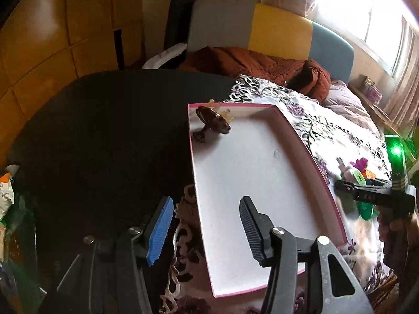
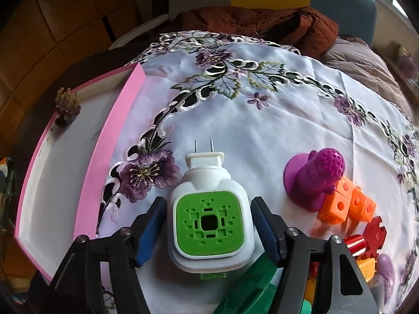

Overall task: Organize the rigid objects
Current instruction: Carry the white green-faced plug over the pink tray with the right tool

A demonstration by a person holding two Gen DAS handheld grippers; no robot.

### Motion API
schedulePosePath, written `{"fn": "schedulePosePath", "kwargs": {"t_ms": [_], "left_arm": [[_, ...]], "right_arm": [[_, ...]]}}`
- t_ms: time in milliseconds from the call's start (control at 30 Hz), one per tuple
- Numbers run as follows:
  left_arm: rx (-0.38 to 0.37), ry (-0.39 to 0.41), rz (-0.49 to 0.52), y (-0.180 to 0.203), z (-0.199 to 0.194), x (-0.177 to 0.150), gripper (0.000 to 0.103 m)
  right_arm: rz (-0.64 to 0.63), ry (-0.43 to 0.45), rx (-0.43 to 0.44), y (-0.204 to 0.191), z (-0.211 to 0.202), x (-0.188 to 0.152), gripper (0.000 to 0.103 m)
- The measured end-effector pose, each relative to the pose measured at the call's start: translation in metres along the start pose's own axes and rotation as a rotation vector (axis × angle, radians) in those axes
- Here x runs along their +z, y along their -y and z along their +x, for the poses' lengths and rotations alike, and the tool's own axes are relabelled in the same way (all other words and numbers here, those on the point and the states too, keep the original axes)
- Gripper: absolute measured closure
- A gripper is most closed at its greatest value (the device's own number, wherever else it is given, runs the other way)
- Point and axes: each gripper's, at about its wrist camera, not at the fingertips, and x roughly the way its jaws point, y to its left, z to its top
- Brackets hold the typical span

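on the left, my left gripper (image 1: pixel 207 231) hangs spread and empty over the pink-edged tray (image 1: pixel 311 157), where a brown hair claw (image 1: pixel 212 123) already lies. on the right, my right gripper (image 2: pixel 209 225) stands around the plug-in device (image 2: pixel 209 214) on the embroidered cloth (image 2: pixel 262 120), pads not pressing, i think to grasp it for the tray.

A white embroidered cloth (image 2: pixel 262 130) with purple flowers covers part of the dark tabletop (image 1: pixel 104 130). Behind it a rust-brown quilted jacket (image 1: pixel 262 65) lies on a bed with a grey, yellow and blue headboard (image 1: pixel 280 34).
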Motion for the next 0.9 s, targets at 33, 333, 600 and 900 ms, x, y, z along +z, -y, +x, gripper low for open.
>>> {"fn": "schedulePosePath", "kwargs": {"t_ms": [33, 333, 600, 900], "left_arm": [[-0.006, 0.0, 0.0, 0.0, -0.001, -0.002, 0.05], [-0.025, -0.021, -0.018, -0.008, 0.003, -0.013, 0.05], [-0.025, -0.015, -0.035, -0.015, 0.0, -0.018, 0.05], [-0.034, 0.001, -0.043, -0.019, -0.007, -0.02, 0.05]], "right_arm": [[0.003, 0.0, -0.007, -0.001, 0.0, 0.0, 0.035], [0.033, -0.013, -0.038, -0.003, -0.001, 0.001, 0.032], [0.015, -0.02, -0.094, -0.007, -0.003, 0.001, 0.049], [-0.012, -0.016, -0.14, -0.014, -0.002, 0.0, 0.051]]}}
